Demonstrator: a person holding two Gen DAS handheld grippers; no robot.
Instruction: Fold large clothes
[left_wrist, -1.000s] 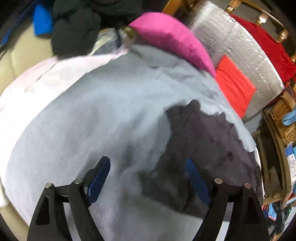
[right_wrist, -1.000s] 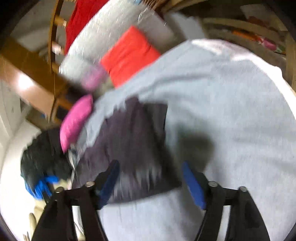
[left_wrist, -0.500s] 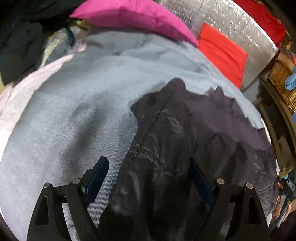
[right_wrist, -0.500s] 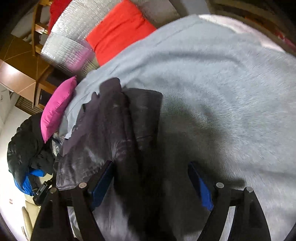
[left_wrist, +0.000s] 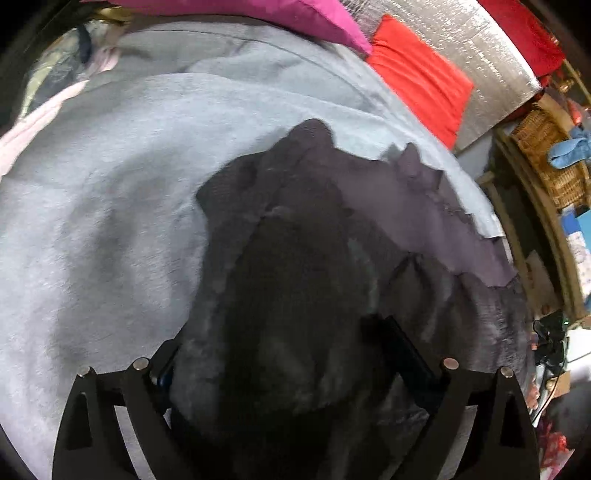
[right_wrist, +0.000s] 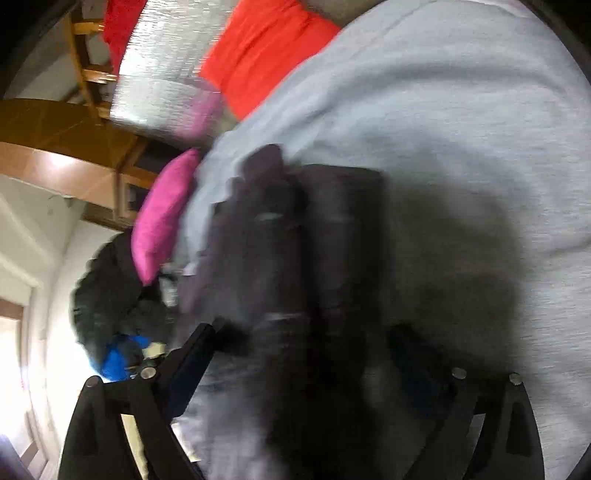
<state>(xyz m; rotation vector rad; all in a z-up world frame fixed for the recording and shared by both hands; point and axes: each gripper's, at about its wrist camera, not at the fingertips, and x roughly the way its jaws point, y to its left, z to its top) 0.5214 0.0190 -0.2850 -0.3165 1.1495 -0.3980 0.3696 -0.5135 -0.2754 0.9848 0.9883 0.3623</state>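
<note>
A dark charcoal fabric garment (left_wrist: 332, 266) is lying crumpled on a pale grey knitted blanket (left_wrist: 103, 192), bunching up between the spread fingers of the left gripper (left_wrist: 284, 354), which are standing released around it. In the right wrist view the same dark garment (right_wrist: 295, 258) is filling the gap between the right gripper (right_wrist: 299, 354) fingers, also standing wide and released. Beyond the fingertips a magenta cushion (right_wrist: 162, 214) and an orange-red cushion (left_wrist: 421, 77) are sitting at the blanket's far edge.
</note>
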